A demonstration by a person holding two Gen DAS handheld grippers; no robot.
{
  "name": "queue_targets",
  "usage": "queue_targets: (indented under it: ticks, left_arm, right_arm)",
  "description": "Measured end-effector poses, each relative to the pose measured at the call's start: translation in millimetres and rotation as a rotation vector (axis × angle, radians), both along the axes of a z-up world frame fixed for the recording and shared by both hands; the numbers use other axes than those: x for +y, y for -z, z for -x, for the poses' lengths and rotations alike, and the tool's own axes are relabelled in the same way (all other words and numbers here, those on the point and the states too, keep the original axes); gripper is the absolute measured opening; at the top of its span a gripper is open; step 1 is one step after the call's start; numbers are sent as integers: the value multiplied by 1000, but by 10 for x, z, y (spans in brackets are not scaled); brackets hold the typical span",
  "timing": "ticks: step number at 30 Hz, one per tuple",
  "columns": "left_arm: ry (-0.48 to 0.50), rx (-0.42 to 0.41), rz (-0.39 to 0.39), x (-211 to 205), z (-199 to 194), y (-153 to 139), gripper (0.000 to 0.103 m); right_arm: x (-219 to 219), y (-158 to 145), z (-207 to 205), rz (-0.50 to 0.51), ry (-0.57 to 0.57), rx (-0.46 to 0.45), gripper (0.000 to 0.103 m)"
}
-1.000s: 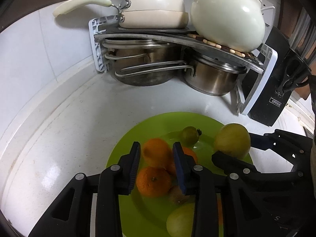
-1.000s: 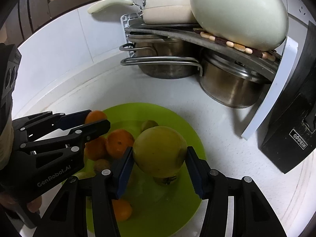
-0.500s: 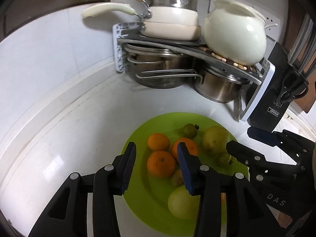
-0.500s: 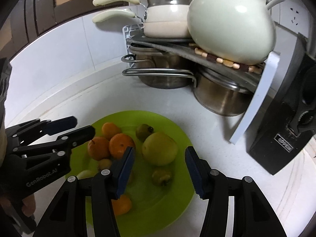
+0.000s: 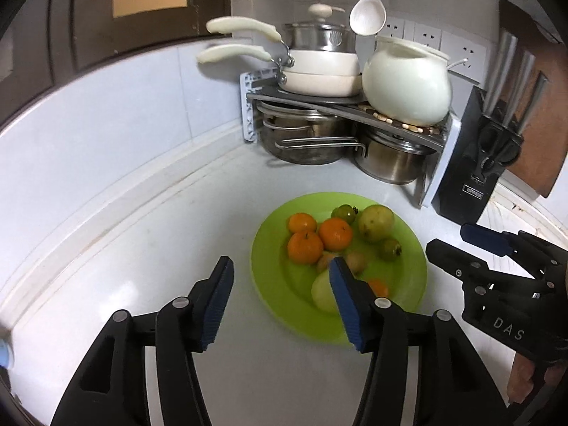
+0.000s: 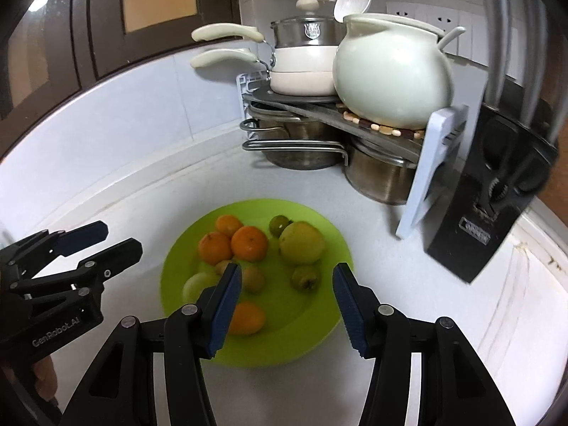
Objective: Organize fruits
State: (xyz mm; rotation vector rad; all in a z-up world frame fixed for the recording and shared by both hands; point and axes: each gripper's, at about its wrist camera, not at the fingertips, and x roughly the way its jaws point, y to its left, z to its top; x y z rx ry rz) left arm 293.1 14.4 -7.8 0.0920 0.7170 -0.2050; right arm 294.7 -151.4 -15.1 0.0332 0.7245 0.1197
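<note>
A green plate [image 5: 277,284] lies on the white counter and holds several fruits: oranges [image 5: 305,246], a large yellow-green fruit [image 5: 376,222], small green and brown fruits, and a pale fruit [image 5: 323,291] at the near edge. It also shows in the right wrist view [image 6: 319,333], with the large yellow-green fruit [image 6: 301,243] resting on it. My left gripper [image 5: 280,303] is open and empty, held above the plate's near left edge. My right gripper [image 6: 287,307] is open and empty over the plate's near side.
A corner rack [image 5: 340,106] at the back holds white pans [image 5: 319,71], a white pot [image 5: 408,85] and steel pots [image 5: 309,142] below. A black knife block [image 5: 479,163] stands to the right. A white spoon [image 5: 367,14] hangs above.
My right gripper let go of the large yellow-green fruit, which now rests on the plate. Both grippers have pulled back and up from the plate, and the left one opened wider.
</note>
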Motion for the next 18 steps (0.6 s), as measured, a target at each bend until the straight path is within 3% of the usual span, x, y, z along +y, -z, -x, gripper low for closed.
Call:
queue_targets:
  ticks: [10, 18]
  left_arm:
    - [13, -78, -24, 154, 638, -145, 77]
    - [-33, -94, -19, 220, 1091, -198, 89]
  right_arm:
    - [96, -78, 671, 14, 66, -46, 67]
    - [31, -162, 1139, 28, 75, -72, 78]
